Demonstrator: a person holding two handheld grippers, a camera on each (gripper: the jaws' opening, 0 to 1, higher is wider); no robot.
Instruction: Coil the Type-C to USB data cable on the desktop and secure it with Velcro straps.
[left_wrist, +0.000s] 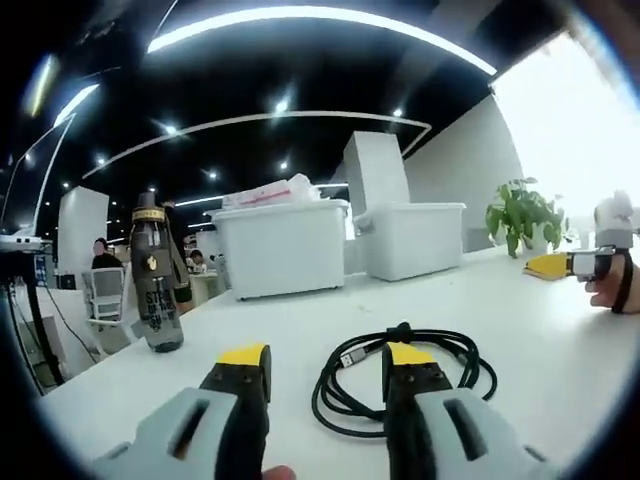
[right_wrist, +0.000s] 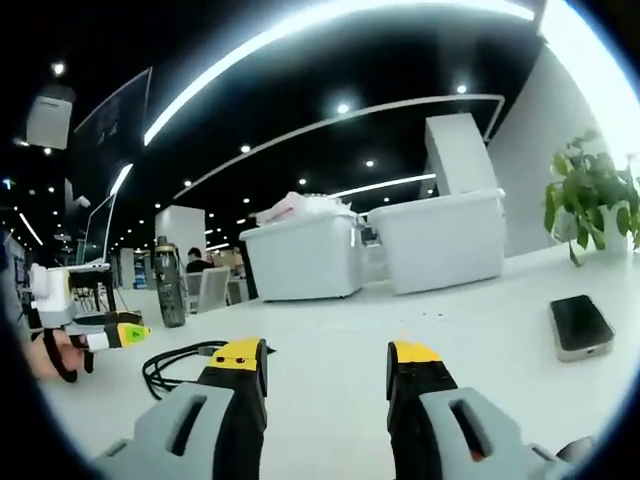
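Note:
A black data cable (left_wrist: 400, 375) lies coiled on the white desk (left_wrist: 300, 320), with a dark strap around the bundle at its far side (left_wrist: 402, 331). My left gripper (left_wrist: 325, 365) hovers just short of the coil, jaws open and nothing between them; its right jaw overlaps the coil's near edge. In the right gripper view the coil (right_wrist: 170, 365) lies at the left, beside the left gripper (right_wrist: 110, 335) held by a hand. My right gripper (right_wrist: 325, 360) stands open over bare desk, well to the right of the cable.
A dark water bottle (left_wrist: 157, 280) stands at the left of the desk. Two white lidded bins (left_wrist: 285, 245) (left_wrist: 410, 238) sit at the back. A potted plant (left_wrist: 525, 215) is at the far right. A phone (right_wrist: 580, 325) lies face up on the desk's right side.

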